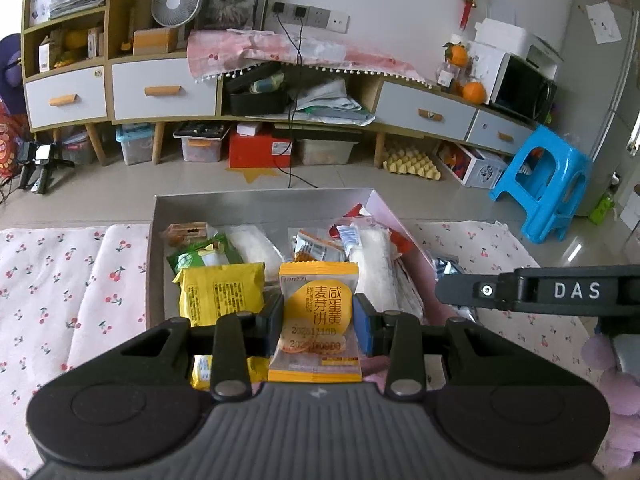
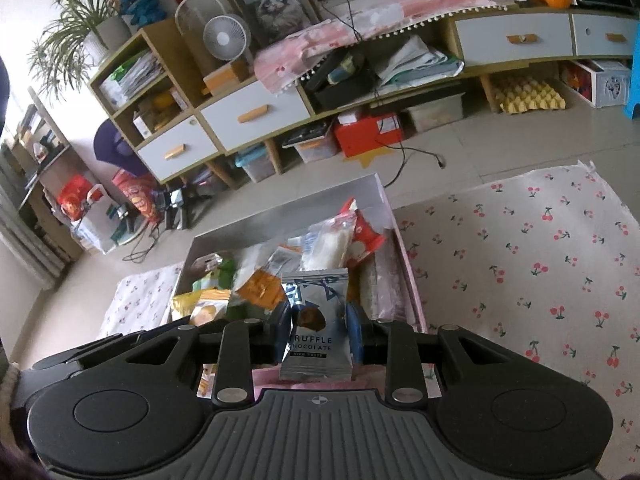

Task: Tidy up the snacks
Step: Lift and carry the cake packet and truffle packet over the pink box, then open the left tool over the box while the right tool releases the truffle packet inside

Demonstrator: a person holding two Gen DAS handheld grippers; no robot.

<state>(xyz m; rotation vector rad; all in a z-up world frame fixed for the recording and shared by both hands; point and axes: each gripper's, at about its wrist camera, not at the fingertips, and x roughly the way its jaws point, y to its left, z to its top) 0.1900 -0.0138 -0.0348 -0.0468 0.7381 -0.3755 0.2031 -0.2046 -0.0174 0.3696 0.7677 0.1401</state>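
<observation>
1. While the box (image 1: 158,216) is taken as the landmark, two snacks are seen held above its near end: an orange salted-egg-yolk biscuit packet (image 1: 316,320) clamped upright between the narrowed jaws of the left gripper (image 1: 318,322), and a silver truffle chocolate packet (image 2: 316,328) clamped likewise in the right gripper (image 2: 318,332).
2. Inside the box, many wrapped snacks are already piled, among them a yellow packet (image 1: 220,292) at the near left and white sachets (image 1: 374,268) toward the right wall.
3. Progress is judged as well advanced: most snacks are boxed, and the two held packets remain to be deposited.
4. Around the box, a cherry-print cloth (image 2: 540,272) is spread; on it, right of the box, no loose snack is seen in the right wrist view.
5. In the left wrist view alone, the right gripper's finger marked DAS is shown beside the box's right wall, with a blue stool (image 1: 540,184) beyond.
6. In the right wrist view alone, a potted plant (image 2: 80,28) is shown far beyond the box.
</observation>
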